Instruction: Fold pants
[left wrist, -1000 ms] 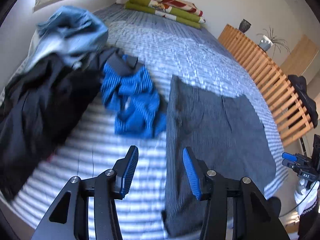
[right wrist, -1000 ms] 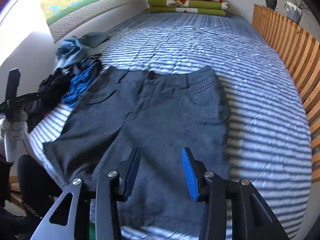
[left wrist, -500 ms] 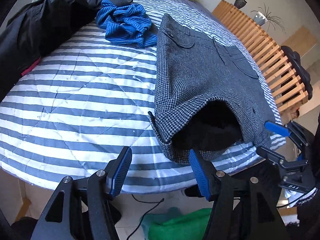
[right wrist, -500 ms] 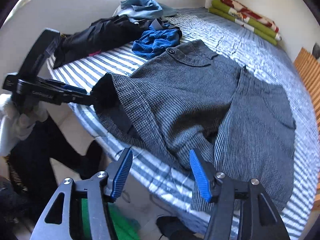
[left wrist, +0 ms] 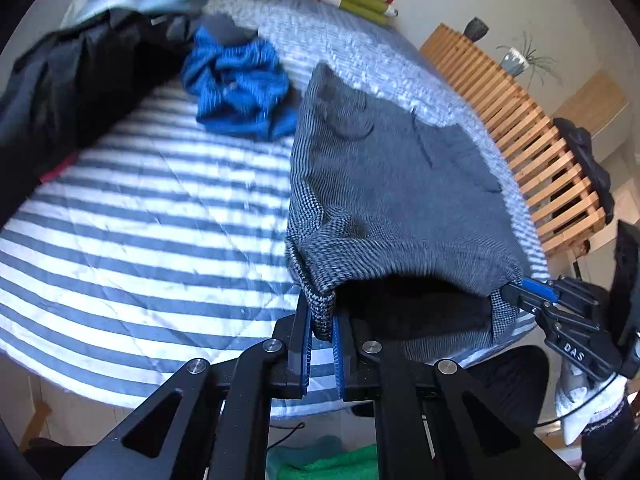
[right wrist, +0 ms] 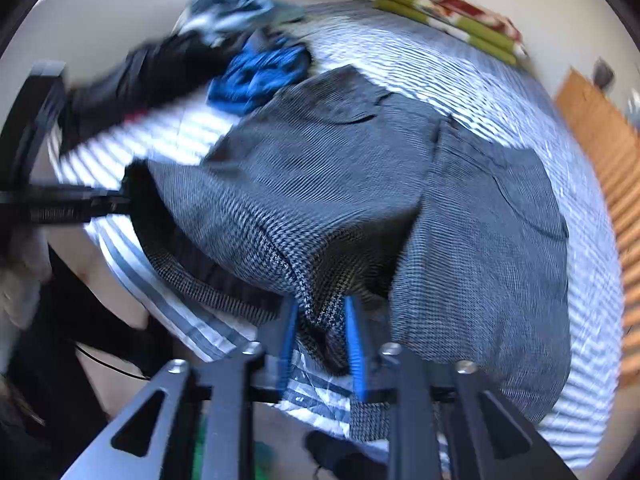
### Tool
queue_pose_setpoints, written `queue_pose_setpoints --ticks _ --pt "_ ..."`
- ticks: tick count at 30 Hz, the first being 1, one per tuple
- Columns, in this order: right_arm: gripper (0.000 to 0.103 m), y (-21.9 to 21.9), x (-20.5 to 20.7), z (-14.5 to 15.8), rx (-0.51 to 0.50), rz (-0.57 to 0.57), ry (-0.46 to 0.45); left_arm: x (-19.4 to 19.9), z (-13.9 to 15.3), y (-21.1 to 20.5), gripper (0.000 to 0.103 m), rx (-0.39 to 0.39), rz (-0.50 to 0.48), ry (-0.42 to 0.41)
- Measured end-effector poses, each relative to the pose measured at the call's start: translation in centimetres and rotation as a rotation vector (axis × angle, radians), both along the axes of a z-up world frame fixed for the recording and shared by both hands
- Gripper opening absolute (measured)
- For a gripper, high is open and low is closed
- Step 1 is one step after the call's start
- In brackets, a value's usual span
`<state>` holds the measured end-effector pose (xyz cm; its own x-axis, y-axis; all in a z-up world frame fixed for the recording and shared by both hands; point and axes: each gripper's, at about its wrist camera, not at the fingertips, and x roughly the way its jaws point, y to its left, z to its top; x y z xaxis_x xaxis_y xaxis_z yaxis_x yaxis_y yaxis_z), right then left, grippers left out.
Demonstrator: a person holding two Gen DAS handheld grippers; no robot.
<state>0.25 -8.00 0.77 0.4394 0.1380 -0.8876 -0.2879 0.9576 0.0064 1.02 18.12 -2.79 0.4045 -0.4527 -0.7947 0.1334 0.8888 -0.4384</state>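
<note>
Now, through the left wrist camera, my left gripper (left wrist: 321,322) has just closed on a hem corner of the grey pants (left wrist: 384,184) at the bed's (left wrist: 140,240) near edge. Through the right, my right gripper (right wrist: 320,332) has just clamped the other corner. I'd lift both evenly, keeping the hem taut.

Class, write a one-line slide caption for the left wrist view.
Left gripper pinches the grey shorts' hem corner on the striped bed.
</note>
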Motion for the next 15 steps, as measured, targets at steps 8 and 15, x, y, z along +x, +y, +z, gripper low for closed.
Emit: queue_pose_setpoints --ticks 8,15 --pt "0.023 -4.6 -1.5 1.2 0.305 -0.065 0.146 -3.3 3.4 0.6 0.017 0.117 -0.100 -0.007" --pt "0.031 -9.8 -2.7 -1.6 0.231 -0.187 0.178 -4.2 2.3 2.1 0.021 0.115 -0.031 0.025"
